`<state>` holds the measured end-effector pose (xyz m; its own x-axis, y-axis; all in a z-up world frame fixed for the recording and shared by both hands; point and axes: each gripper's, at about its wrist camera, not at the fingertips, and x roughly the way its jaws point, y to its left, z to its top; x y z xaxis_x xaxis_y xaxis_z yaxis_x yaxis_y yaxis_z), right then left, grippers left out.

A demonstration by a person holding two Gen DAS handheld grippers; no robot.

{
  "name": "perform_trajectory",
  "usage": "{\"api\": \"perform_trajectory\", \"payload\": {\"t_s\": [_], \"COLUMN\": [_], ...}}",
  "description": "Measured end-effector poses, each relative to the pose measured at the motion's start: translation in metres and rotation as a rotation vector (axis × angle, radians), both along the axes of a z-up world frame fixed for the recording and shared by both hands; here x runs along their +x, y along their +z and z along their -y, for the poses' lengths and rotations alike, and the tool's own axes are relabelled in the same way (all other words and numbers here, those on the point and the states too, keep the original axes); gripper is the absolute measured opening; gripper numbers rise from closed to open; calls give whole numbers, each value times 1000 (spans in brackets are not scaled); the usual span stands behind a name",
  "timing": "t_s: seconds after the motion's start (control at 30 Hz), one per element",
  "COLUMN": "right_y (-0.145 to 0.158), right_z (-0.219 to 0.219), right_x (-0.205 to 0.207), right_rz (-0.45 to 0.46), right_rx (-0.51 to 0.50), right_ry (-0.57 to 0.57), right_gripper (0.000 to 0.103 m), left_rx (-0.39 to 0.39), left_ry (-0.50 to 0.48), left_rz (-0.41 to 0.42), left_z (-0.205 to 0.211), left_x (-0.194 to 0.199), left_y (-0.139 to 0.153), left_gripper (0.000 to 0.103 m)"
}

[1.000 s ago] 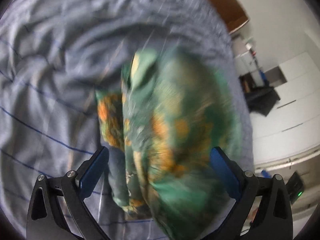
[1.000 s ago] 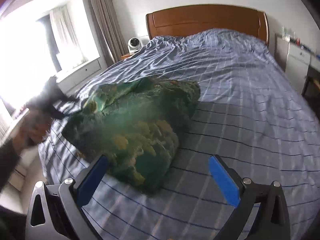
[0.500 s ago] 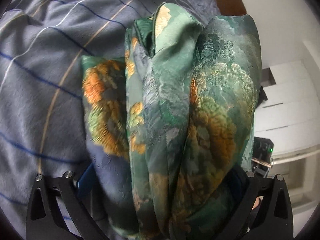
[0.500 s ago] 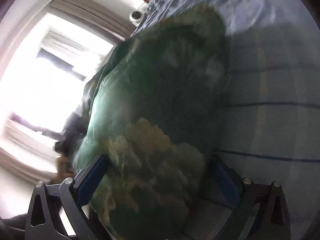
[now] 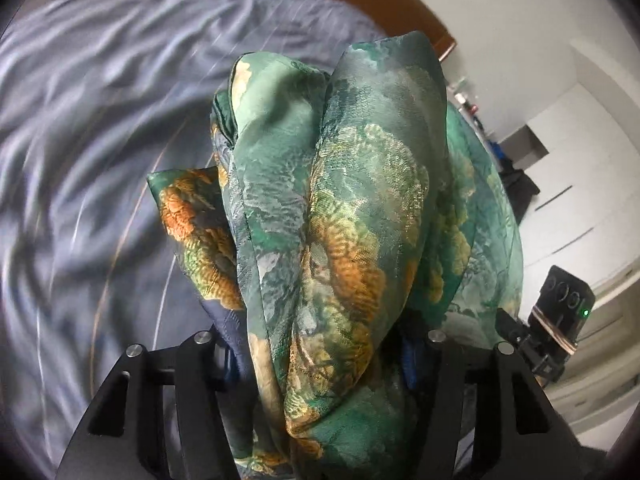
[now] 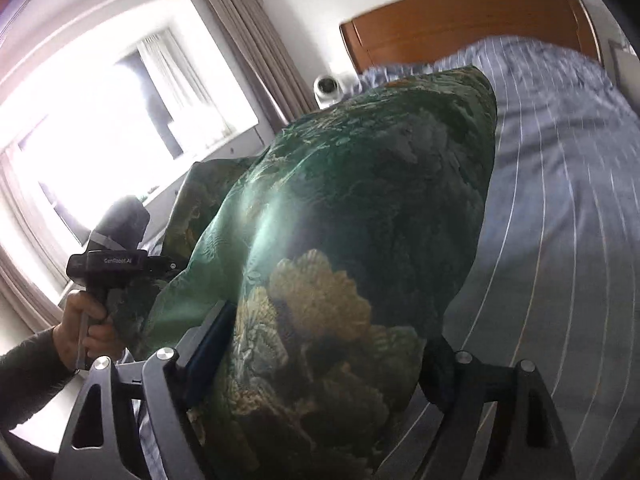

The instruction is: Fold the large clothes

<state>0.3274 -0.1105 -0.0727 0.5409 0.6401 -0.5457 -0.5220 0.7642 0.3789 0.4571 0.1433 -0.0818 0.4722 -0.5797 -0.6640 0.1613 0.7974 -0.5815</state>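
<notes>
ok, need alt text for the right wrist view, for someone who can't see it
A bunched green floral garment fills the right gripper, whose jaws are closing on it, and rises above a bed with a blue striped sheet. At left a hand holds the left gripper against the fabric's far edge. Behind are a bright window, curtains and a wooden headboard.

Left hand-held gripper (image 5: 316,360) jaws closing on bunched fabric, right hand-held gripper (image 6: 320,344) likewise closing

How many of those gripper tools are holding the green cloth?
2. The left gripper has bunched folds of the green cloth between its closing jaws; the right gripper is closing on another part of it, over the bed.
</notes>
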Motion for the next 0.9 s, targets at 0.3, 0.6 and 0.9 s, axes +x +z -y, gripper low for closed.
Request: {"api": "perform_trajectory", "payload": {"t_s": [0.3,0.6,0.9], "right_y": [-29,-66,51], "right_z": [35,79,89], "right_x": [128,113,-47], "right_rz": [-169,-243,324], "right_rx": [80,106,-239], "right_ry": [-64,-217,-339], "right_gripper": [85,103,103], "left_rx": [144,353,514], "left_ry": [33,107,314], "left_rz": [-105,214,572], "left_z": [24,9,66], "left_x": [85,-2,-145], "left_y": [-48,-1,63], "left_gripper": [81,99,103]}}
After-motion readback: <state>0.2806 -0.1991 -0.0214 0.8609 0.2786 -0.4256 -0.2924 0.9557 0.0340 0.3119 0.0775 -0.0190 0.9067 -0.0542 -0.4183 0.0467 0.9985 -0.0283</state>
